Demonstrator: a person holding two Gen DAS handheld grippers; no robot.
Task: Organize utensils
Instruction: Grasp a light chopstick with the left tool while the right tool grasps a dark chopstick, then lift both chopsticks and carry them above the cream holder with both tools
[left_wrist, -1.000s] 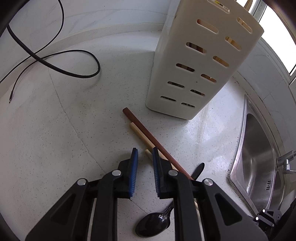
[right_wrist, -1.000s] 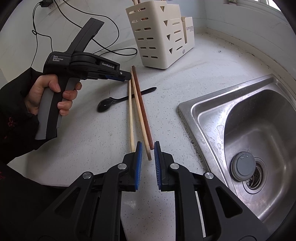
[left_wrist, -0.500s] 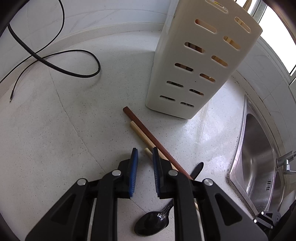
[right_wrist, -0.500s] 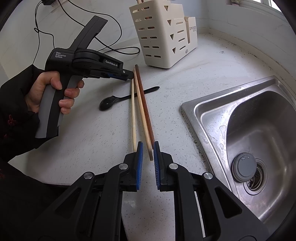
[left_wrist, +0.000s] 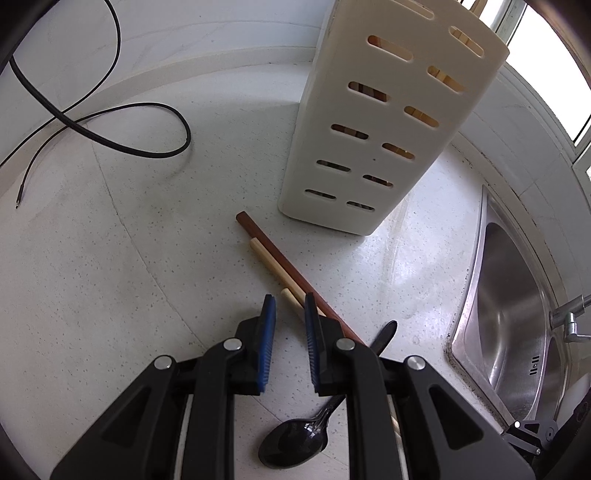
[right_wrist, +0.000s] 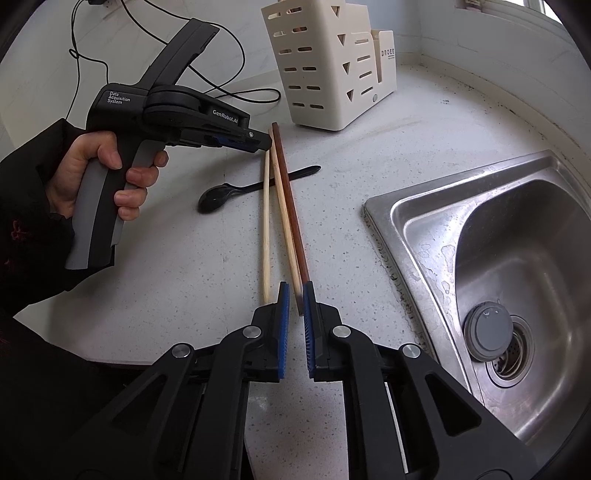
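Observation:
Three chopsticks lie on the white counter: a dark brown chopstick (right_wrist: 291, 206), a light wooden chopstick (right_wrist: 283, 218) against it, and a pale one (right_wrist: 266, 221) to the left. A black plastic spoon (right_wrist: 236, 192) lies under them. The cream slotted utensil holder (right_wrist: 325, 62) stands behind and holds several wooden sticks. My right gripper (right_wrist: 294, 295) has its jaws narrowly apart around the near tips of the light and brown chopsticks. My left gripper (left_wrist: 290, 308) is open over the far ends of the chopsticks (left_wrist: 280, 266), with the spoon (left_wrist: 295, 443) below and the holder (left_wrist: 380, 122) ahead.
A steel sink (right_wrist: 517, 266) with a grey drain plug (right_wrist: 487, 330) lies to the right; its rim (left_wrist: 476, 295) shows in the left view. Black cables (left_wrist: 110, 136) loop on the counter at the back left. A wall edge runs behind the holder.
My right gripper has moved forward over the chopstick tips and its jaws have narrowed. The left gripper has barely moved.

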